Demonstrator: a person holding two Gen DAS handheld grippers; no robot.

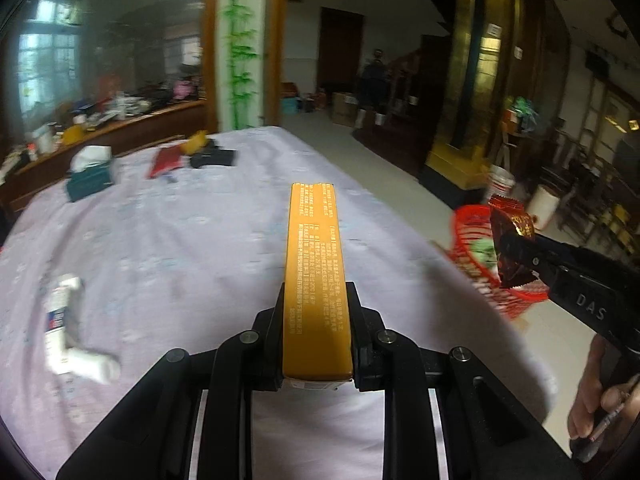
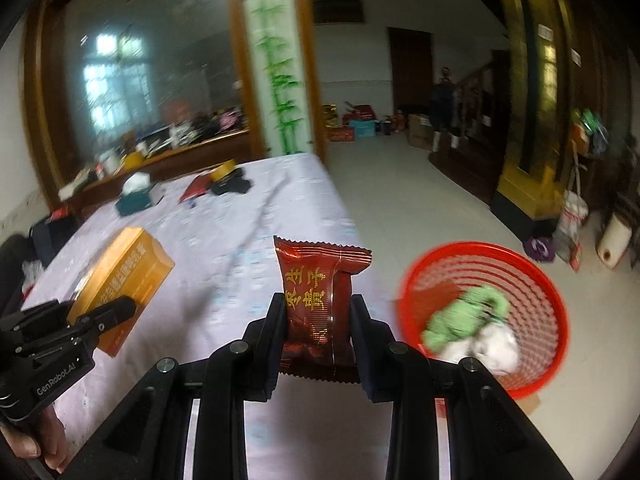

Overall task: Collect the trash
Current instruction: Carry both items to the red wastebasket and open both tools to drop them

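1. Your left gripper (image 1: pixel 316 332) sits closest to the lens, its two black fingers clamped on the near end of a long orange box (image 1: pixel 314 264) that points straight ahead, its long axis in line with the fingers

2. Beneath both grippers lies the table (image 1: pixel 180 248), covered in a pale lilac cloth; it fills most of the left wrist view, and its right edge drops to a light tiled floor

3. Just past that right edge stands a red mesh basket (image 2: pixel 536 280) on the floor, mouth upward; judging by the task, this is where your trash goes. It lies ahead and to the right of both grippers, and your right hand is the nearer one

4. Your right gripper (image 2: pixel 318 320) grips a dark red snack wrapper (image 2: pixel 316 292) upright between its fingers; the wrapper has crimped ends and gold characters, and it hangs over the table edge, beside the basket and not yet above it

5. Inside the basket you can make out crumpled green material (image 2: pixel 464 316) and white paper (image 2: pixel 496 344), blurred

6. Across the table, well away from both grippers, rest a dark teal tissue box (image 1: pixel 90 180), a red packet (image 1: pixel 164 160) and a black item (image 1: pixel 212 158) topped by something yellow

7. Near the left edge of the cloth lies a white tube-shaped package (image 1: pixel 66 320) with blue and red print, blurred; it may be trash still to collect, though that is a guess
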